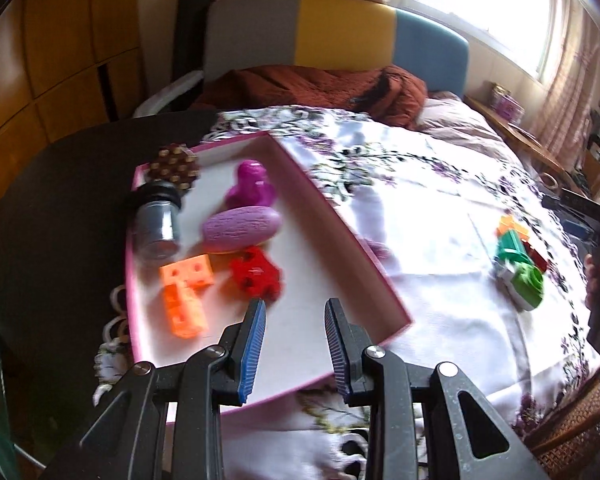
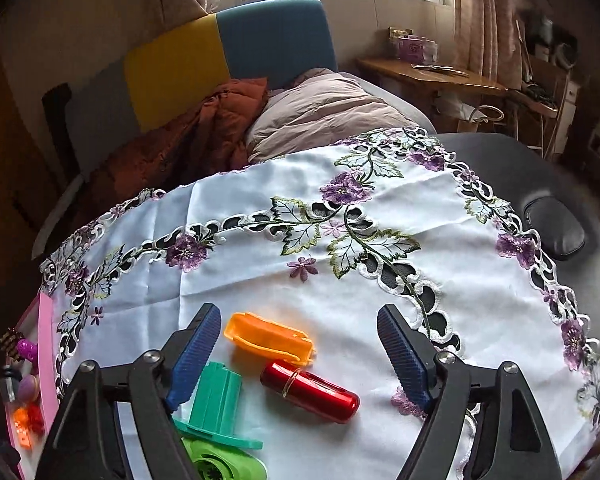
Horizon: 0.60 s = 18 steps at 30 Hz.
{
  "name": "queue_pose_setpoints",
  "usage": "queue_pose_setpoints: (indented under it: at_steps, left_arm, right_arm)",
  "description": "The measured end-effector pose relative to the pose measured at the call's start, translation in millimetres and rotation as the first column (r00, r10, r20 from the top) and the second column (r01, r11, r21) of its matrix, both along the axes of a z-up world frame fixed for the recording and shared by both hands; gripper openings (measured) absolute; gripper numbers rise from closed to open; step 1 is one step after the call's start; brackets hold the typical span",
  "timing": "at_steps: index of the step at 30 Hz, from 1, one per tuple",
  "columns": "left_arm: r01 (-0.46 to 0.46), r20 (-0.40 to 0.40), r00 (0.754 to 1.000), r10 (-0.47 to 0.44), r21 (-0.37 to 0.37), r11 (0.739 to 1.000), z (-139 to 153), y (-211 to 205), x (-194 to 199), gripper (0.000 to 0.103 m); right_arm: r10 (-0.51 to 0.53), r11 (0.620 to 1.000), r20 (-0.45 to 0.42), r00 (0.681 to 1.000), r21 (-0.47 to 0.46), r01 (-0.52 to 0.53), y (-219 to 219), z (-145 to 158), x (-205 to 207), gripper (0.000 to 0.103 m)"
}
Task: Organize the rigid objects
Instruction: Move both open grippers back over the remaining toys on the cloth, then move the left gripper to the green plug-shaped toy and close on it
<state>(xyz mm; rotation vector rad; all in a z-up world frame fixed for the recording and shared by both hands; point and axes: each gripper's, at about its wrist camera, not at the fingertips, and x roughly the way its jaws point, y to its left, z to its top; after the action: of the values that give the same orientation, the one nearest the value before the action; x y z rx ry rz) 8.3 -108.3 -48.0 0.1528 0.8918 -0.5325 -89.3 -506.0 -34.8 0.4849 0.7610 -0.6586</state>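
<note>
A pink-rimmed white tray (image 1: 332, 220) holds a brown studded disc (image 1: 173, 166), a small jar (image 1: 158, 224), a magenta figure (image 1: 251, 186), a purple oval (image 1: 240, 229), orange cubes (image 1: 185, 294) and a red block (image 1: 256, 273). My left gripper (image 1: 295, 344) is open and empty over the tray's near part. My right gripper (image 2: 300, 356) is open above an orange clip (image 2: 270, 338) and a red cylinder (image 2: 310, 392), with a green piece (image 2: 216, 404) by its left finger. The tray's edge shows at the far left of the right wrist view (image 2: 46, 360).
An embroidered white cloth (image 2: 380, 272) covers a dark round table (image 2: 560, 176). The green, orange and red pieces lie in a cluster on the cloth (image 1: 518, 264). A bed with a coloured headboard (image 1: 340, 32) stands behind. A wooden desk (image 2: 428, 74) is at the back right.
</note>
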Motion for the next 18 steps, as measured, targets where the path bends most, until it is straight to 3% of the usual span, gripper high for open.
queue_pose_setpoints:
  at_steps: [7,11,15,18]
  left_arm:
    - [0.167,-0.076,0.983,-0.170,-0.043,0.985,-4.6,-46.3,-14.0,0.031]
    - [0.274,-0.128,0.951,-0.283,-0.077,0.958,-8.9,-79.6,-26.9,0.031]
    - [0.336,-0.207,0.911,-0.356,-0.127,0.933,-14.1,-115.0,-34.9,0.031]
    - [0.378,-0.240,0.881,-0.407,-0.160,0.912,-13.6,-140.9,-42.6,0.032]
  right_arm:
    - [-0.046,0.999,-0.025,0.999,0.019,0.047,-8.1,-3.2,-4.5,0.083]
    - [-0.067,0.997,-0.026,0.997,0.045,0.068,-13.0,-4.9,-7.5,0.084]
    - [-0.025,0.991,0.016,1.000,0.135,0.023,-14.8,-8.0,-6.9,0.084]
    - [-0.034,0.991,0.013,0.999,0.127,0.032,-14.6,-7.0,-6.5,0.084]
